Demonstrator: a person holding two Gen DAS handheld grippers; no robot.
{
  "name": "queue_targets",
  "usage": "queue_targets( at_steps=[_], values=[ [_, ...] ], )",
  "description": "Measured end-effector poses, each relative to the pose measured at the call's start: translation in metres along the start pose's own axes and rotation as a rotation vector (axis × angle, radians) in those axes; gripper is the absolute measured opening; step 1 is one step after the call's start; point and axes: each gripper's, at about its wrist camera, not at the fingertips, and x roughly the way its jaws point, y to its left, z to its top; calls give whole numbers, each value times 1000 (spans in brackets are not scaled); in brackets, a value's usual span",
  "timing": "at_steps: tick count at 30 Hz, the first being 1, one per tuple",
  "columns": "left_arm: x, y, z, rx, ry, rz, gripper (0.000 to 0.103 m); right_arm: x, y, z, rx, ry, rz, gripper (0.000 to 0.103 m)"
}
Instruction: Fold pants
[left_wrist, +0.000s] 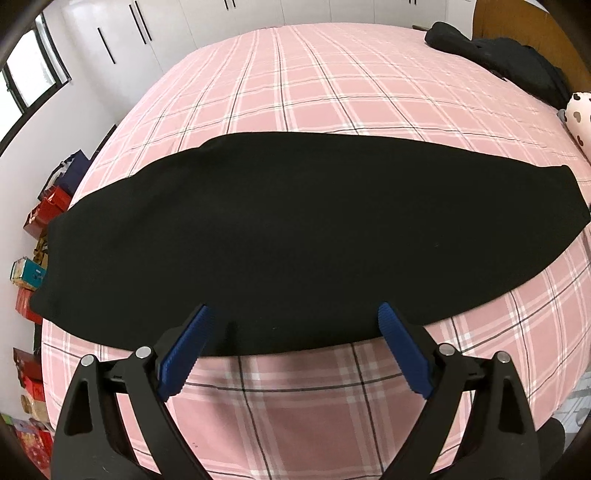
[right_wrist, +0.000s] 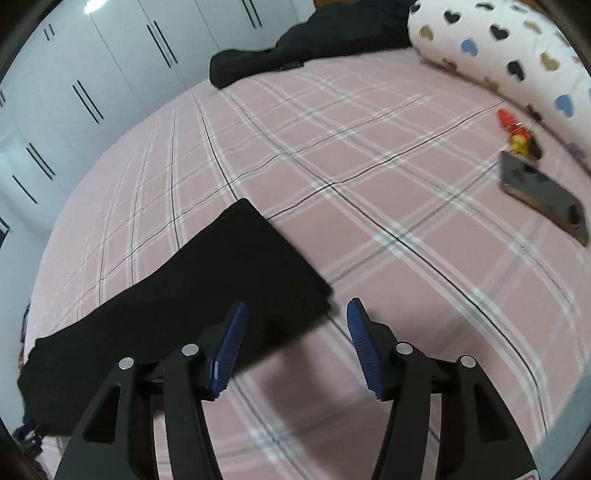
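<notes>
Black pants (left_wrist: 280, 243) lie flat in a long band across the pink plaid bed (left_wrist: 295, 74), folded lengthwise. My left gripper (left_wrist: 295, 314) is open, its blue pads (left_wrist: 188, 350) hovering over the near edge of the pants around the middle. In the right wrist view the pants (right_wrist: 207, 288) run from the lower left to a squared end near the centre. My right gripper (right_wrist: 295, 310) is open and empty, just above the near corner of that end.
A dark heap of clothes (left_wrist: 498, 55) lies at the far end of the bed (right_wrist: 332, 147). A heart-print pillow (right_wrist: 498, 48), a phone (right_wrist: 543, 195) and a small red-yellow toy (right_wrist: 517, 133) lie at the right. Boxes (left_wrist: 33, 258) stack on the floor at left.
</notes>
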Motion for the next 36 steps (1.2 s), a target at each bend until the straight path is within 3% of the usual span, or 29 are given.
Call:
queue_targets(
  at_steps=[4, 8, 11, 15, 24, 25, 27, 29, 36],
  values=[
    [1, -5, 2, 3, -10, -6, 89, 29, 1, 8, -27, 40, -11, 56],
    [6, -9, 4, 1, 3, -28, 90, 39, -1, 8, -3, 22, 23, 69],
    [9, -12, 5, 6, 6, -43, 90, 42, 4, 4, -13, 16, 30, 74],
    [14, -20, 6, 19, 17, -55, 90, 47, 15, 1, -63, 17, 8, 75],
    [16, -28, 7, 13, 37, -62, 90, 47, 19, 2, -40, 27, -28, 75],
    [17, -29, 7, 18, 42, -55, 90, 48, 20, 3, -42, 31, -32, 73],
    [17, -29, 7, 22, 45, -51, 90, 47, 20, 4, -47, 43, -21, 58],
    [17, -28, 6, 23, 49, -47, 90, 44, 21, 5, -36, 60, 28, 23],
    [17, -24, -1, 25, 62, -43, 90, 26, 69, -12, -147, 59, 15, 20]
  ],
)
